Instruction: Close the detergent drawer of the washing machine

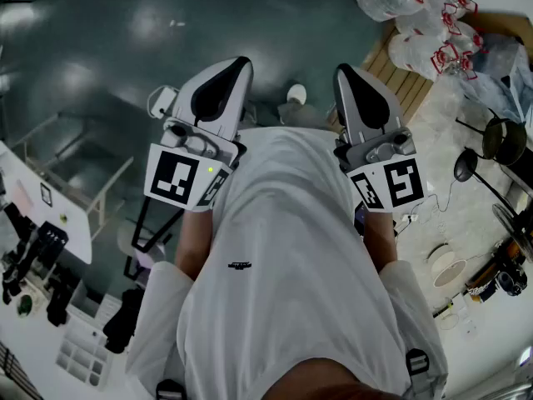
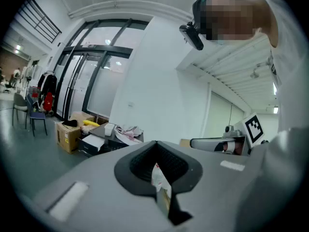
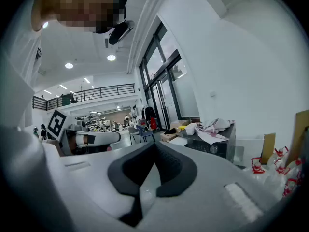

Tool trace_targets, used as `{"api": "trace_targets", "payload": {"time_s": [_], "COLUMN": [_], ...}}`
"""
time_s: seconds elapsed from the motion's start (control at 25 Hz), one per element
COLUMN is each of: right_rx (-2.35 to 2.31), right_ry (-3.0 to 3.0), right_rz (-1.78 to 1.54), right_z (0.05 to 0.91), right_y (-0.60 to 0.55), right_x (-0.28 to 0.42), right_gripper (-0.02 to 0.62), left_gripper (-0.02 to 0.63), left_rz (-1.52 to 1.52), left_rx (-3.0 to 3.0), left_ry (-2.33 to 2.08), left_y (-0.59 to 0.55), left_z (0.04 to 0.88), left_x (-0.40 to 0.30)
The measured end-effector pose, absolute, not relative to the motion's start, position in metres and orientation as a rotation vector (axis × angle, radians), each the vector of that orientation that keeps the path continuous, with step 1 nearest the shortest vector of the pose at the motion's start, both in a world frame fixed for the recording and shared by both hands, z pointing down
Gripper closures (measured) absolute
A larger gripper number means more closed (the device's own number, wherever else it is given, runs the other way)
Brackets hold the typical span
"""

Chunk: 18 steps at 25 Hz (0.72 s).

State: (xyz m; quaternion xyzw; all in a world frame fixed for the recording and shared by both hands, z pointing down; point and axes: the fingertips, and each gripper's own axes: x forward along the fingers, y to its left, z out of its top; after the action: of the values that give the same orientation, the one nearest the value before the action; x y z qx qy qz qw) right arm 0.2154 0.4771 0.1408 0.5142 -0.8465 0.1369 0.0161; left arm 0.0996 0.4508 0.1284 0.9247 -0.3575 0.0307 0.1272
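No washing machine or detergent drawer can be made out in any view. The person holds both grippers up against a white shirt, jaws pointing forward over the grey floor. In the head view the left gripper and the right gripper sit side by side, apart from each other. The left gripper shows its dark pads meeting, with nothing between them. The right gripper looks the same, pads together and empty. Each gripper view shows the other gripper's marker cube off to the side.
White plastic bags lie on a wooden pallet at the far right. A white table with tools stands at the left. A dark low unit with cloths on it, cardboard boxes and chairs stand by the glass wall.
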Motion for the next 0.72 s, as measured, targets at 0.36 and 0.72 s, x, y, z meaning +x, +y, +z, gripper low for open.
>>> {"api": "trace_targets", "payload": {"time_s": [0.36, 0.72], "right_rx": [1.617, 1.629], "right_ry": [-2.586, -2.555], "right_rz": [0.352, 0.329], "right_z": [0.143, 0.147], "right_y": [0.479, 0.487], "right_x": [0.123, 0.035], "right_gripper": [0.594, 0.594], "left_gripper": [0.592, 0.592], "left_rz": [0.060, 0.025], "left_rx": [2.640, 2.602], "left_ry": [-1.105, -1.136], "left_y": [0.464, 0.471], "left_z": [0.129, 0.149], "left_x": [-0.011, -0.116]}}
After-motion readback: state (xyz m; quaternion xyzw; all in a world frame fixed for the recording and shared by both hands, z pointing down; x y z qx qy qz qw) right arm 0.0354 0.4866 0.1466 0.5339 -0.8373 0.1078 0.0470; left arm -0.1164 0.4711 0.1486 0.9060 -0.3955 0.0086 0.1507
